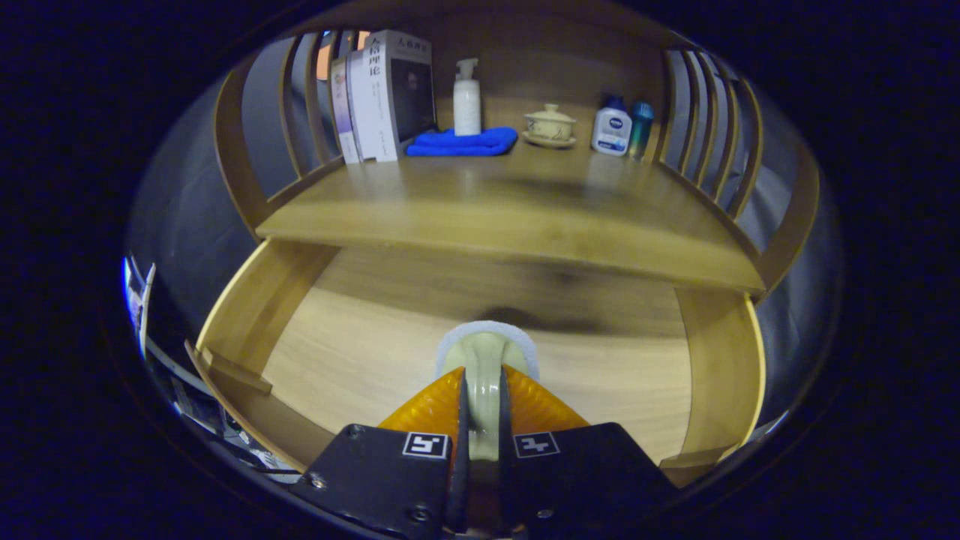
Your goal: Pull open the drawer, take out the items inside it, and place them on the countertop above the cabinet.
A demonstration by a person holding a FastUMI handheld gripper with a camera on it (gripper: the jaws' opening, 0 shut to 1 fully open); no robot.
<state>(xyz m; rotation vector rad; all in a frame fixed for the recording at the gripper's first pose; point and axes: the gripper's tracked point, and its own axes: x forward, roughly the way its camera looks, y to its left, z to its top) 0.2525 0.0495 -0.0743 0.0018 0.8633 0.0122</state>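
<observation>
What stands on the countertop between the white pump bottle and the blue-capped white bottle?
In the gripper view, a lidded teacup on a saucer stands between the pump bottle and the blue-capped bottle. The hand-held gripper is shut on a pale rimmed item over the open drawer.

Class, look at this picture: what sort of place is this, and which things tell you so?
Probably a home-style study or bedside corner: a wooden cabinet top holding books, a lotion bottle and a lidded teacup, above an open drawer. The gripper is shut on a pale object.

Pale item (485, 360) clamped between gripper (484, 409) fingers: lower part hidden, identity unclear. Drawer (247, 315) front rim cut off. Book (394, 90) spine text illegible.
</observation>
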